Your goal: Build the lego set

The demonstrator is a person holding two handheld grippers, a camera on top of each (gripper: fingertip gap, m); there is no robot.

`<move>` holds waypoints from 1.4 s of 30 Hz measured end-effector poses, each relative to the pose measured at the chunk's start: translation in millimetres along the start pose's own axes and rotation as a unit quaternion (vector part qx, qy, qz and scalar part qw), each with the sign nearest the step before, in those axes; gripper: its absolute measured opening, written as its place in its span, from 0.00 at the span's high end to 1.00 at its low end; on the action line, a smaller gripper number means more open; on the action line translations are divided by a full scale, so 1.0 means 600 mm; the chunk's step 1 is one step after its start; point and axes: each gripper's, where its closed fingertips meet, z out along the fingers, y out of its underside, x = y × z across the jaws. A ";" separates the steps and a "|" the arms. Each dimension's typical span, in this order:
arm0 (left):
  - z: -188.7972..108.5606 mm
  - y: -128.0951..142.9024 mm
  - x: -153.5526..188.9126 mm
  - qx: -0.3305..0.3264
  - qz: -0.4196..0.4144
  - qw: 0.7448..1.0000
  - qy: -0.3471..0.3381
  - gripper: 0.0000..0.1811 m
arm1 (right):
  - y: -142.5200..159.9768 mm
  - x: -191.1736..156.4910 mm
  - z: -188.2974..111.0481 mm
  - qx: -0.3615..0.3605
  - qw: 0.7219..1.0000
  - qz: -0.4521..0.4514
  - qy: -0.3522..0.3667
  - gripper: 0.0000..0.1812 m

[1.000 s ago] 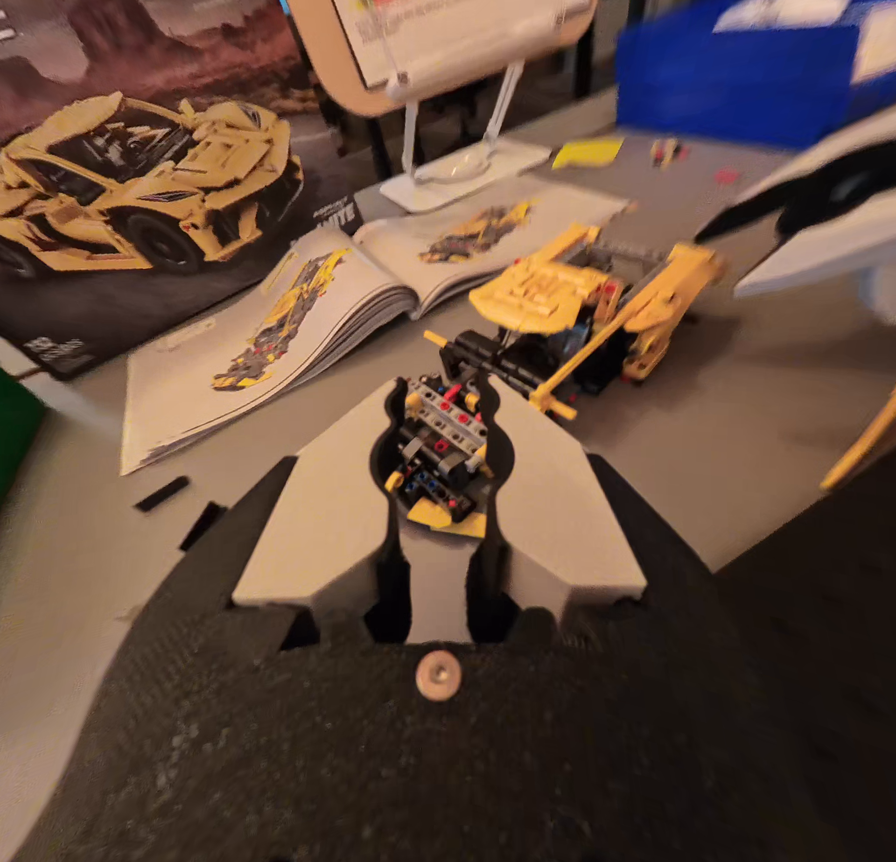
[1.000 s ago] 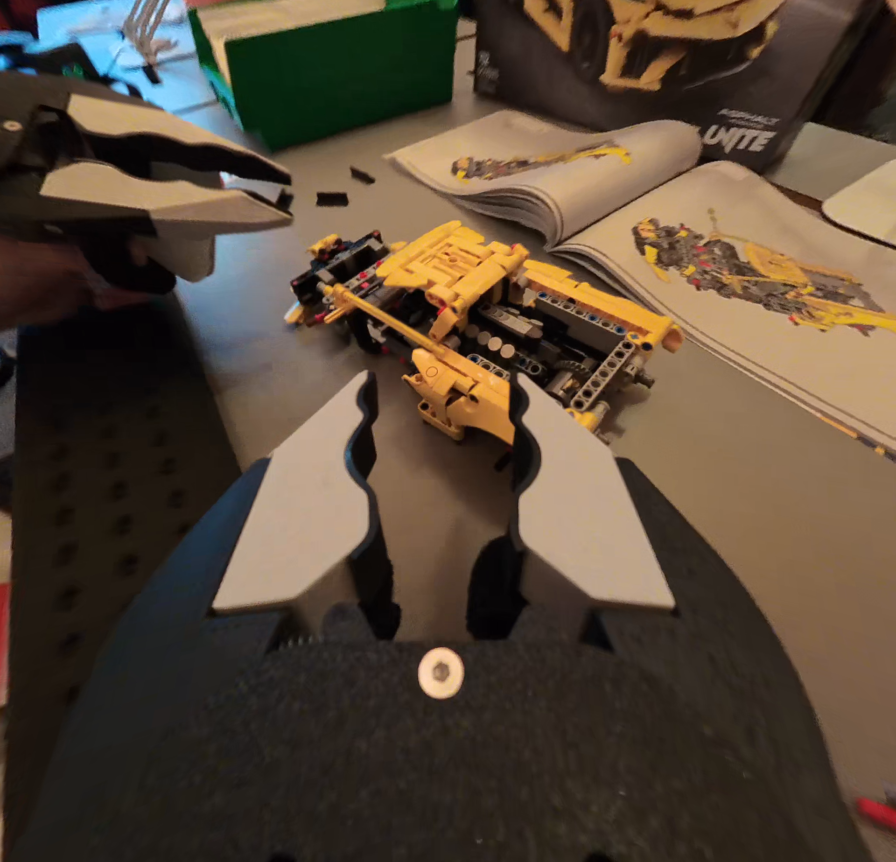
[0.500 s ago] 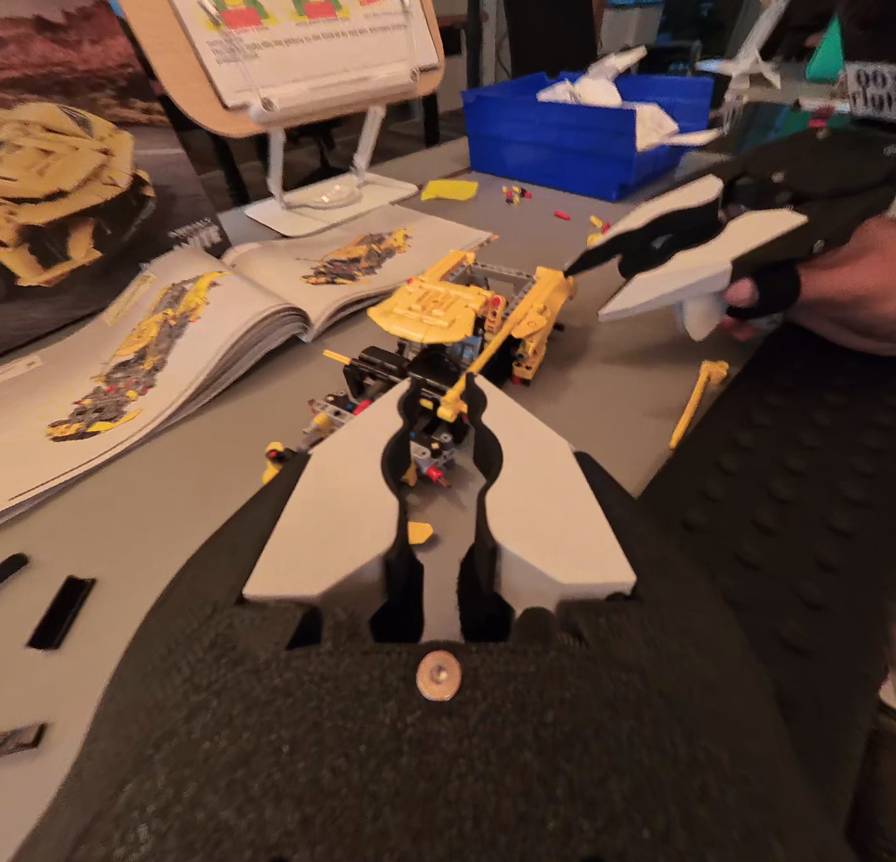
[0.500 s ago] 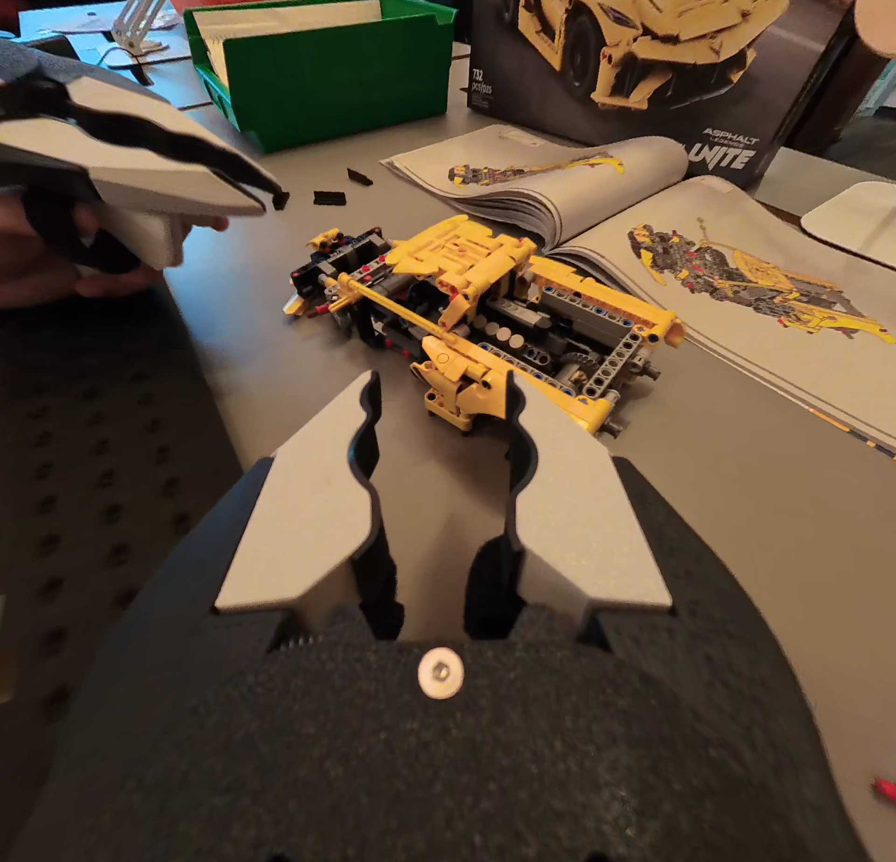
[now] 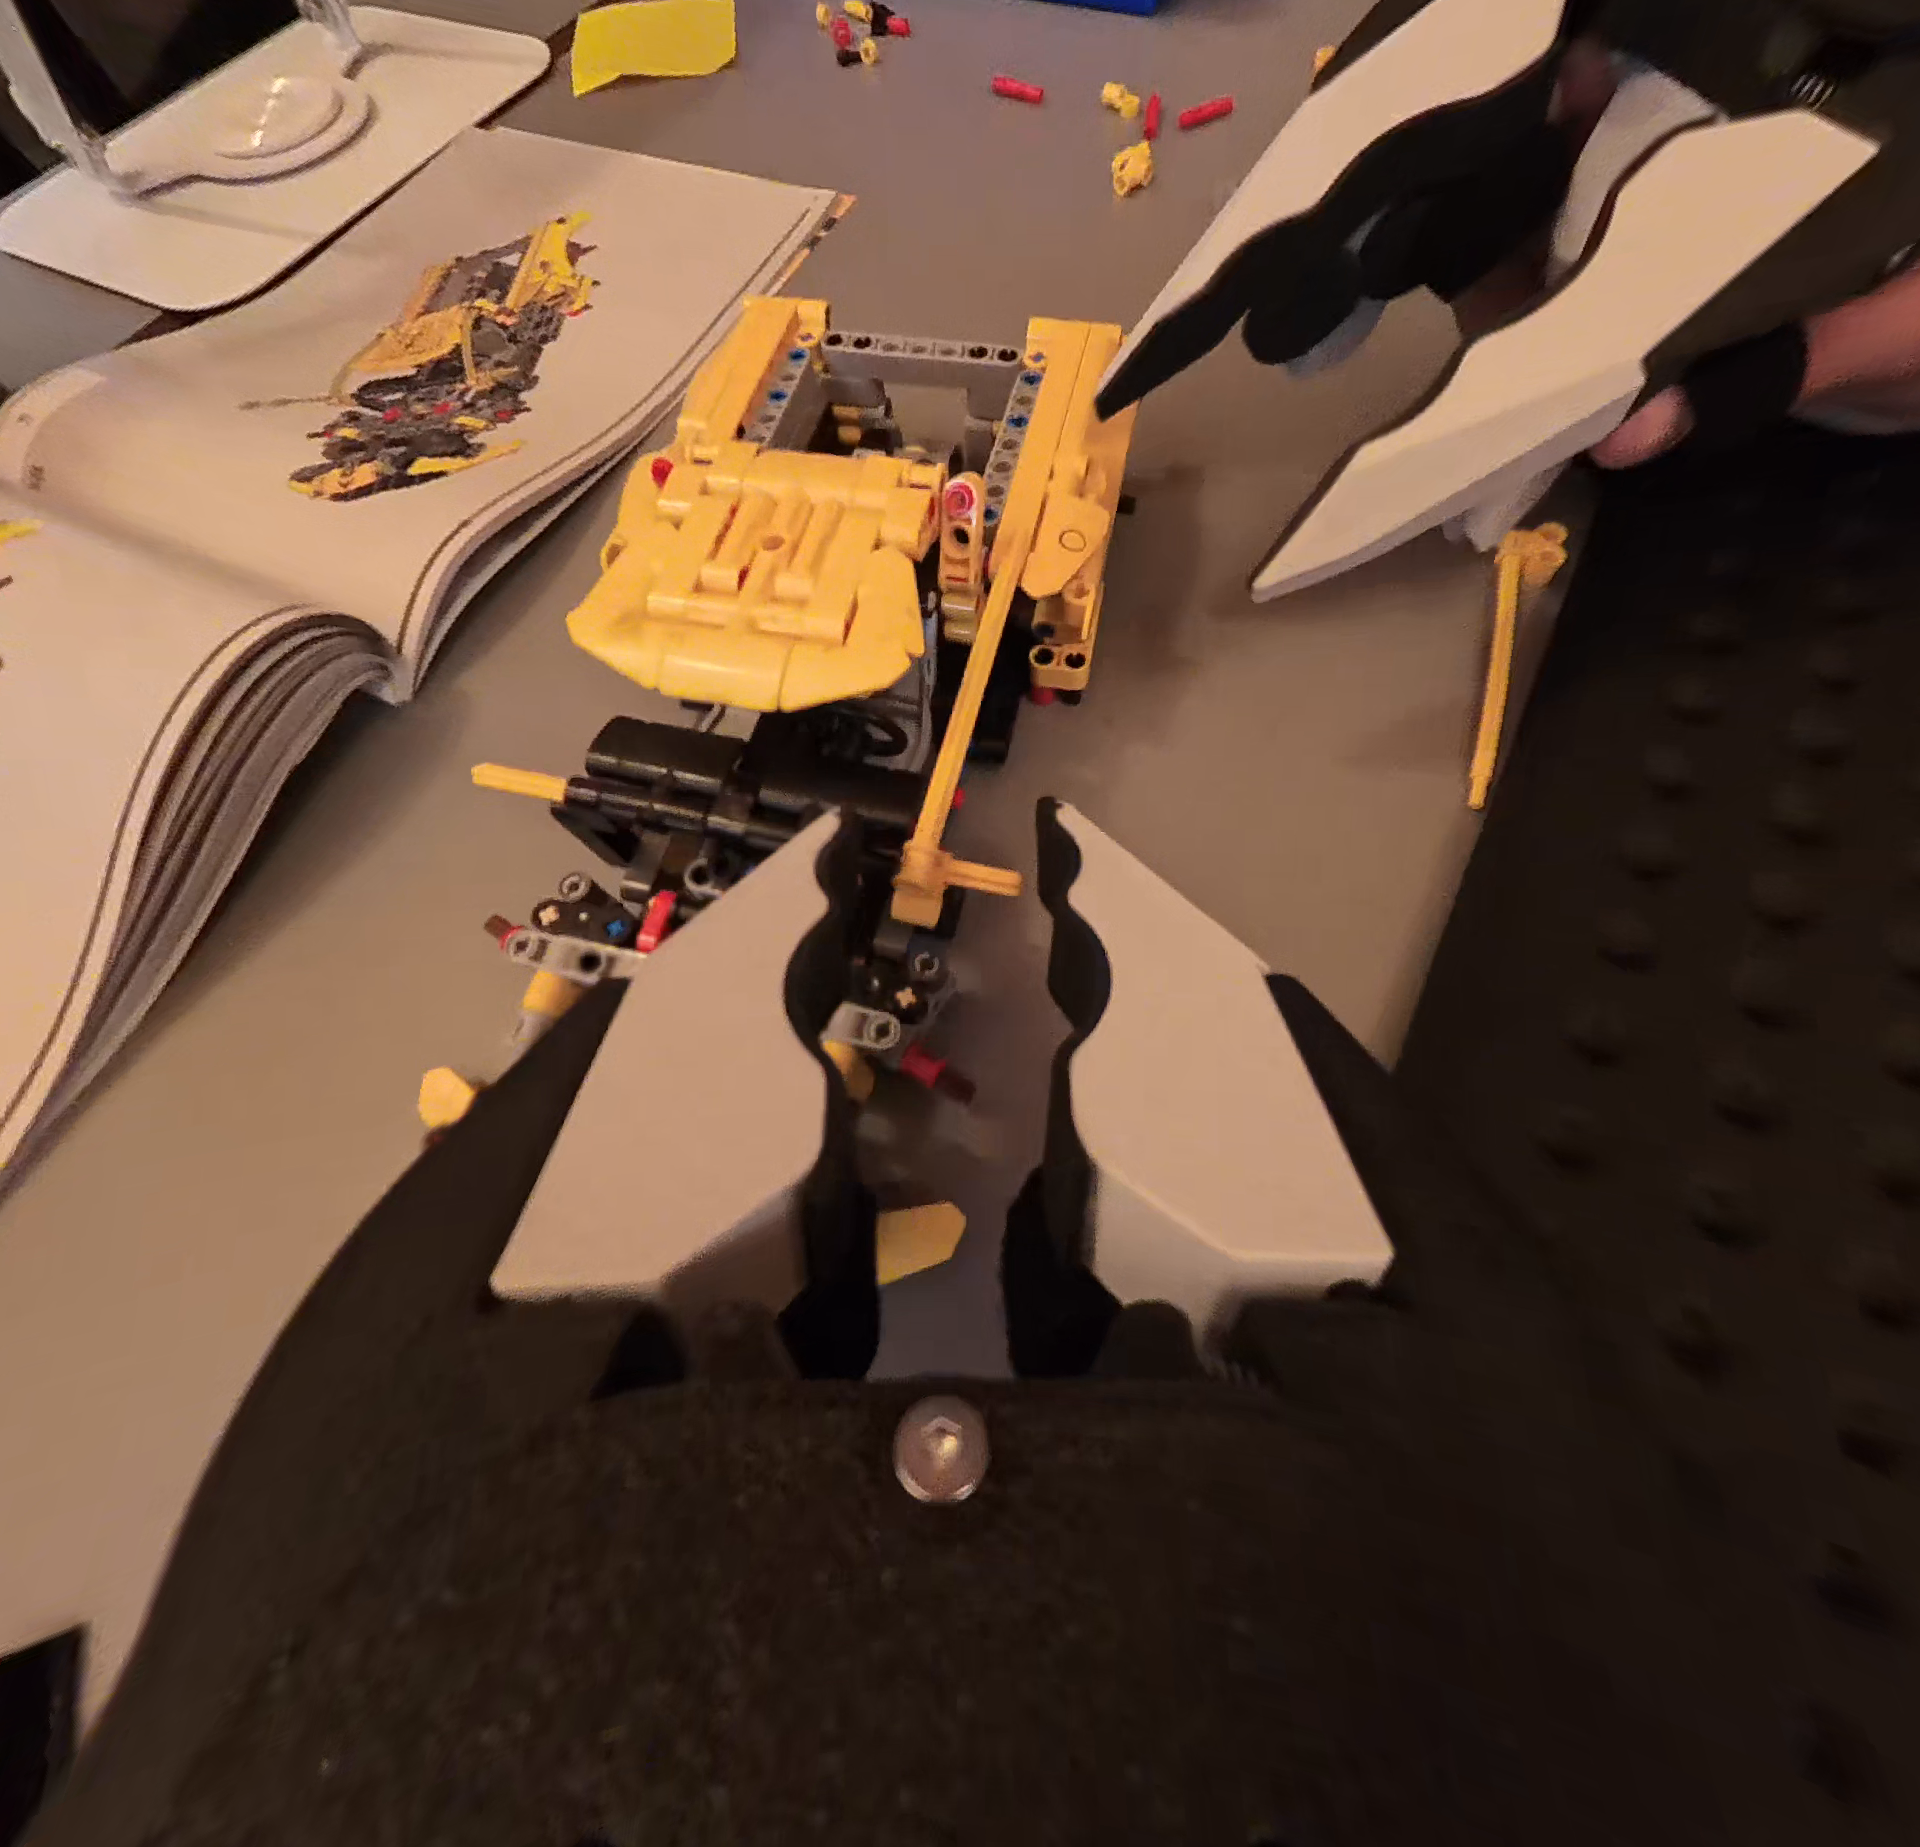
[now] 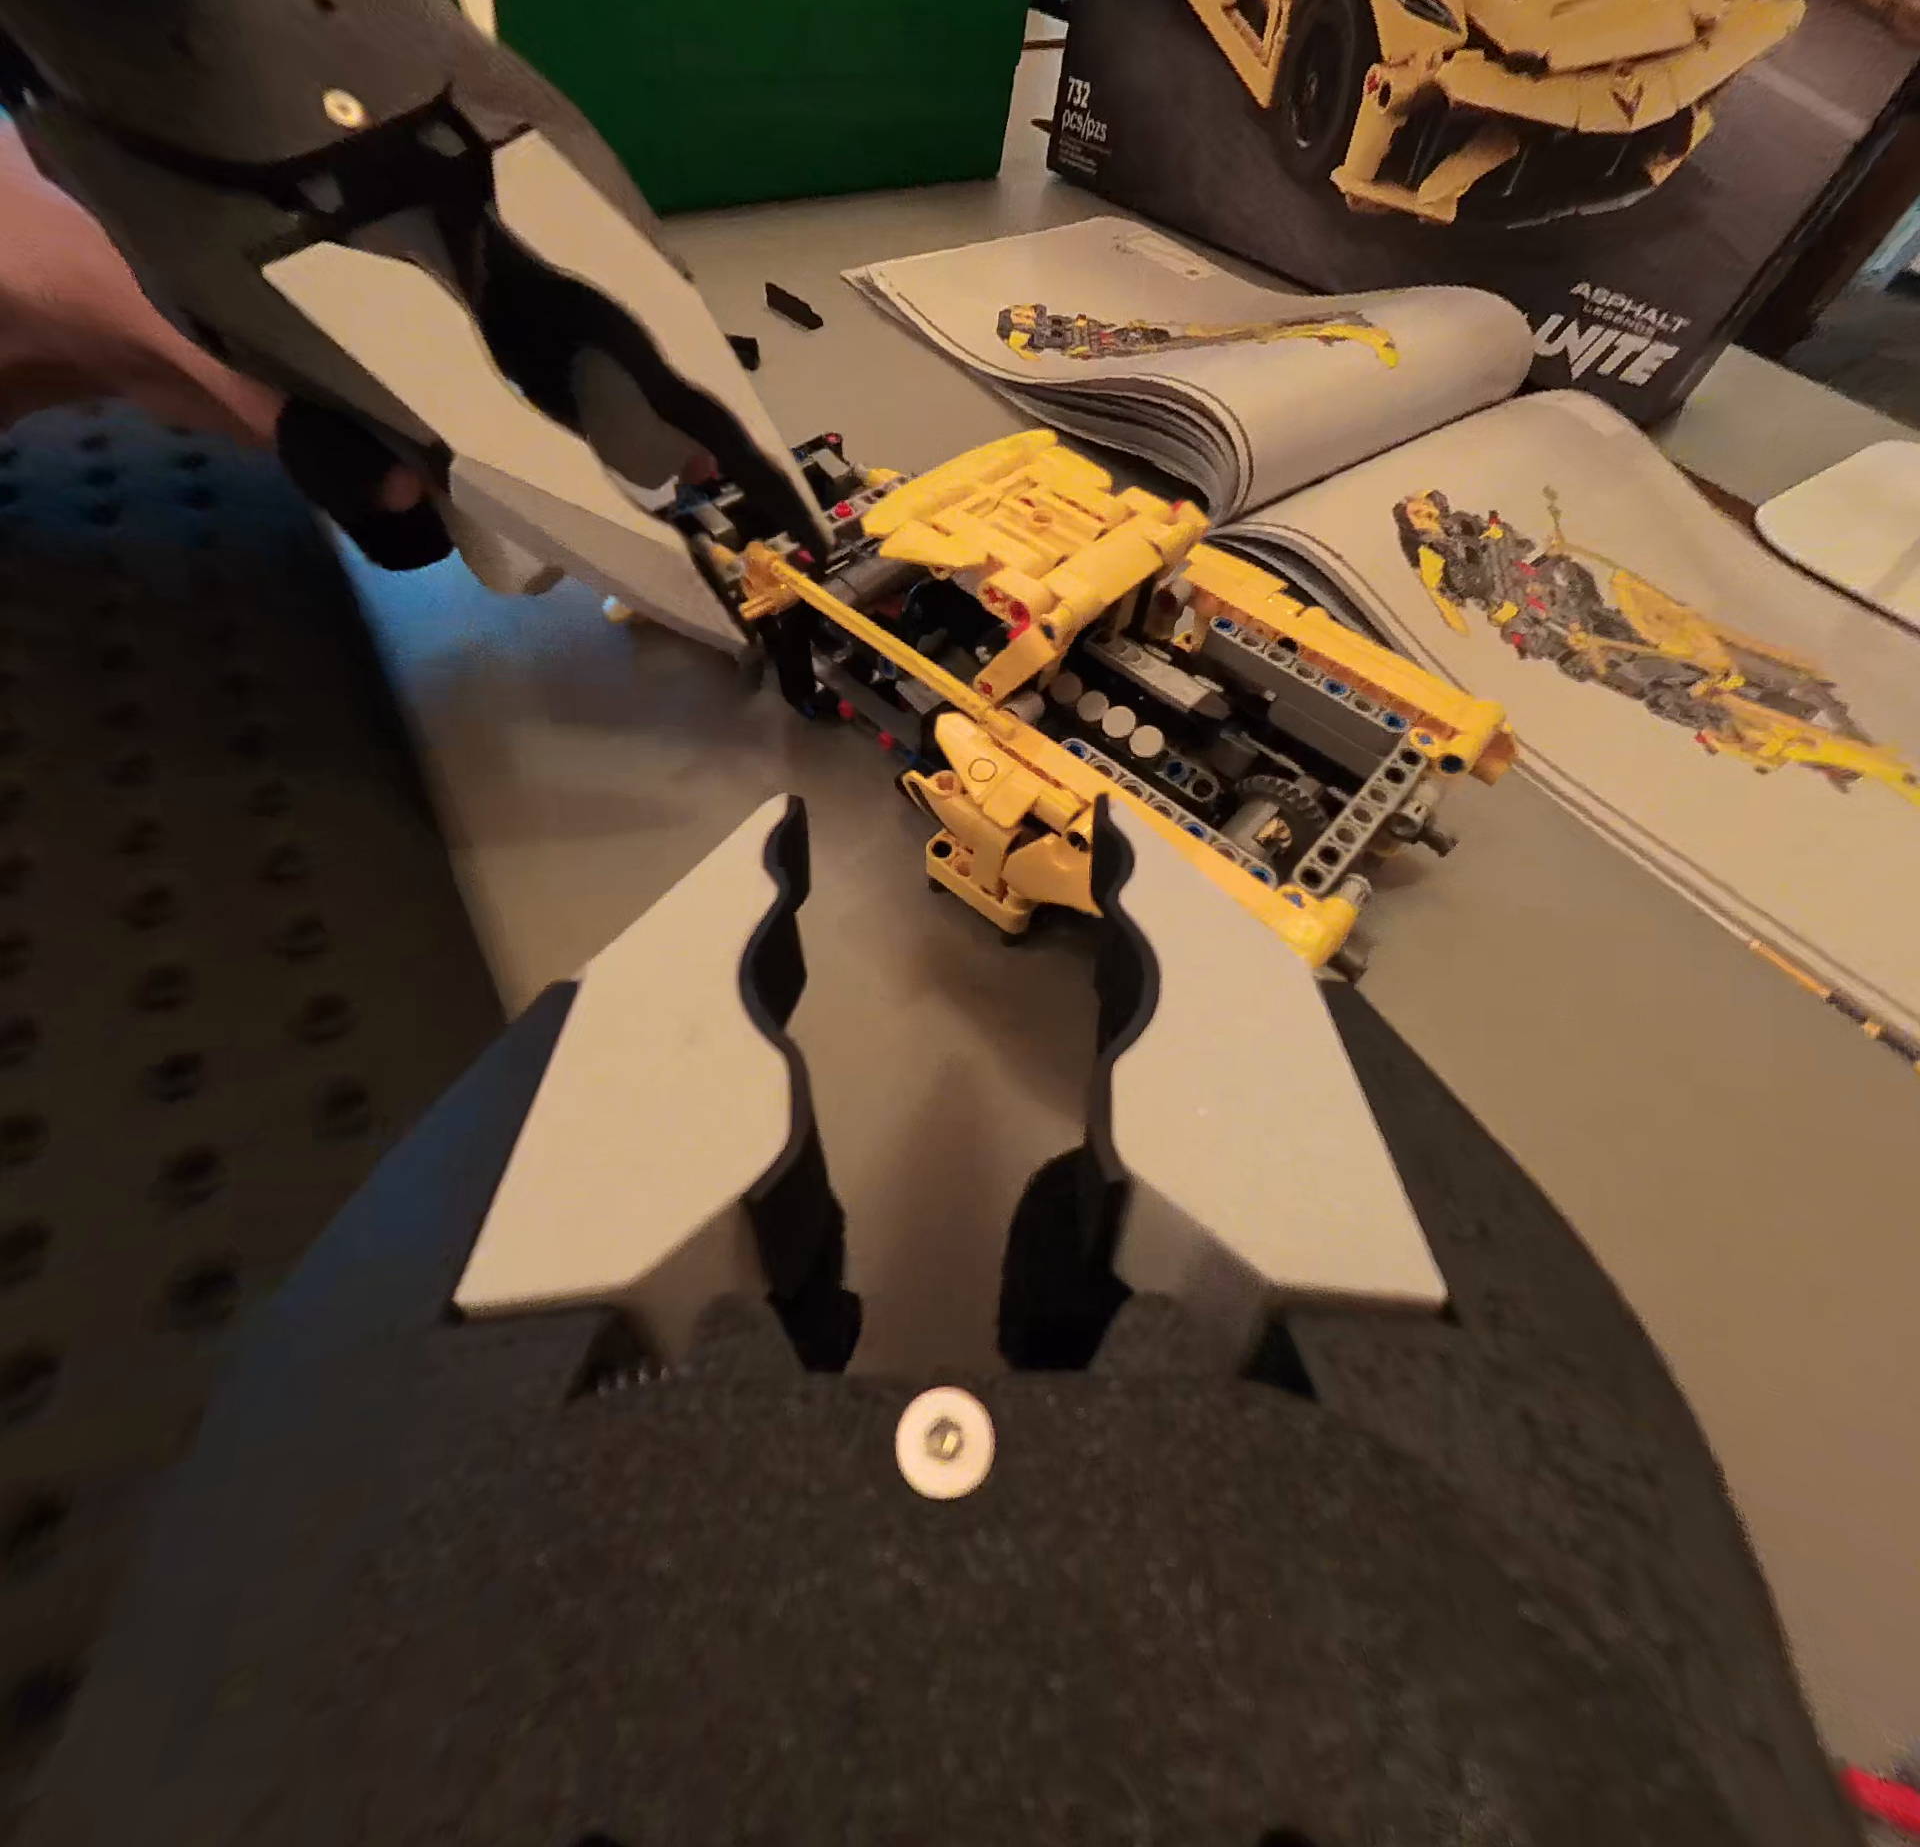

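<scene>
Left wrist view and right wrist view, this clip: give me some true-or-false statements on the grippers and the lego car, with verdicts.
1. The left gripper is open around the near end of the lego car. True.
2. The right gripper is clamped on a loose yellow rod. False: it is open and empty; the loose yellow rod lies on the table.
3. An open instruction book lies beside the car. True.
4. The car is lifted off the table. False: it rests on the table.
5. The green bin sits behind the car in the right wrist view. True.
</scene>
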 end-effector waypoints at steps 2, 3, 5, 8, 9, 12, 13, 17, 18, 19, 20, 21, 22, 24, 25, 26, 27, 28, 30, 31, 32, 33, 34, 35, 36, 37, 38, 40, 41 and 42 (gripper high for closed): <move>0.006 0.000 -0.001 -0.017 0.014 1.000 -0.005 0.82 | 0.006 -0.004 0.004 -0.011 1.000 -0.009 -0.001 0.70; 0.007 0.002 0.000 -0.026 0.022 0.999 -0.009 0.82 | 0.009 -0.004 0.006 -0.017 1.000 -0.008 0.000 0.70; 0.006 0.005 0.003 -0.035 0.037 0.998 -0.023 0.82 | 0.014 -0.002 0.009 -0.024 1.000 -0.012 0.005 0.68; 0.004 0.008 0.010 -0.041 0.057 0.997 -0.038 0.82 | 0.011 -0.004 0.012 -0.021 1.000 -0.021 0.004 0.67; 0.003 0.009 0.012 -0.043 0.060 0.996 -0.040 0.82 | 0.012 -0.005 0.014 -0.020 1.000 -0.023 0.002 0.67; -0.002 0.011 0.015 -0.045 0.069 0.995 -0.049 0.83 | 0.012 -0.006 0.015 -0.021 0.999 -0.031 0.003 0.67; -0.005 0.012 0.016 -0.044 0.073 0.995 -0.055 0.84 | 0.012 -0.007 0.015 -0.020 0.999 -0.033 0.004 0.67; -0.012 0.016 0.017 -0.043 0.072 0.994 -0.066 0.87 | 0.012 -0.006 0.017 -0.018 0.999 -0.037 0.004 0.67; -0.012 0.015 0.017 -0.038 0.065 0.995 -0.068 0.87 | 0.011 -0.004 0.017 -0.016 0.999 -0.034 0.004 0.68; -0.012 0.015 0.016 -0.033 0.057 0.995 -0.070 0.87 | 0.010 0.000 0.018 -0.014 0.999 -0.030 0.005 0.69; -0.011 0.014 0.016 -0.029 0.049 0.996 -0.073 0.87 | 0.009 0.004 0.019 -0.012 1.000 -0.025 0.007 0.71; -0.011 0.014 0.015 -0.028 0.040 0.996 -0.075 0.87 | 0.008 0.008 0.021 -0.011 1.000 -0.018 0.007 0.72; -0.011 0.013 0.016 -0.030 0.032 0.996 -0.079 0.87 | 0.006 0.012 0.023 -0.009 1.000 -0.012 0.006 0.73; -0.007 0.009 0.019 -0.030 0.009 0.996 -0.087 0.88 | 0.005 0.023 0.027 -0.010 1.000 -0.004 0.011 0.74; -0.002 0.005 0.024 -0.028 -0.005 0.996 -0.090 0.88 | 0.005 0.029 0.027 -0.010 1.000 -0.001 0.017 0.73; 0.004 -0.002 0.031 -0.024 -0.018 0.995 -0.091 0.88 | 0.006 0.035 0.026 -0.012 1.000 0.002 0.023 0.72; 0.012 -0.010 0.039 -0.017 -0.031 0.995 -0.091 0.96 | 0.004 0.039 0.023 -0.009 1.000 0.005 0.029 0.72; 0.021 -0.018 0.050 -0.013 -0.047 0.995 -0.089 0.96 | -0.001 0.043 0.017 0.003 0.999 0.007 0.036 0.72; 0.042 -0.034 0.065 -0.009 -0.076 0.992 -0.098 0.96 | -0.014 0.066 -0.008 0.034 0.996 0.027 0.073 0.74; 0.053 -0.043 0.070 -0.007 -0.077 0.991 -0.107 0.96 | -0.017 0.081 -0.026 0.049 0.993 0.057 0.095 0.77; 0.062 -0.053 0.075 -0.004 -0.071 0.991 -0.115 0.96 | -0.020 0.094 -0.042 0.067 0.988 0.092 0.108 0.80; 0.072 -0.063 0.081 -0.002 -0.063 0.991 -0.118 0.95 | -0.020 0.102 -0.054 0.079 0.983 0.125 0.106 0.80; 0.080 -0.069 0.084 -0.003 -0.059 0.991 -0.123 0.95 | -0.016 0.107 -0.061 0.080 0.979 0.157 0.099 0.80; 0.086 -0.075 0.088 -0.005 -0.057 0.991 -0.123 0.92 | -0.007 0.112 -0.063 0.074 0.976 0.181 0.092 0.78; 0.088 -0.082 0.094 -0.005 -0.056 0.992 -0.116 0.88 | 0.005 0.116 -0.061 0.058 0.974 0.200 0.090 0.77; 0.081 -0.090 0.095 0.001 -0.055 0.992 -0.116 0.87 | 0.022 0.118 -0.059 0.032 0.972 0.216 0.089 0.76; 0.066 -0.099 0.089 0.016 -0.054 0.991 -0.124 0.87 | 0.034 0.118 -0.058 0.012 0.970 0.230 0.084 0.77; 0.022 -0.107 0.061 0.046 -0.057 0.987 -0.141 0.87 | 0.036 0.114 -0.061 0.003 0.963 0.260 0.066 0.78; 0.001 -0.100 0.037 0.048 -0.066 0.985 -0.149 0.84 | 0.033 0.107 -0.062 0.001 0.957 0.287 0.044 0.78; -0.015 -0.085 0.010 0.040 -0.078 0.984 -0.153 0.81 | 0.028 0.098 -0.061 0.001 0.950 0.313 0.016 0.78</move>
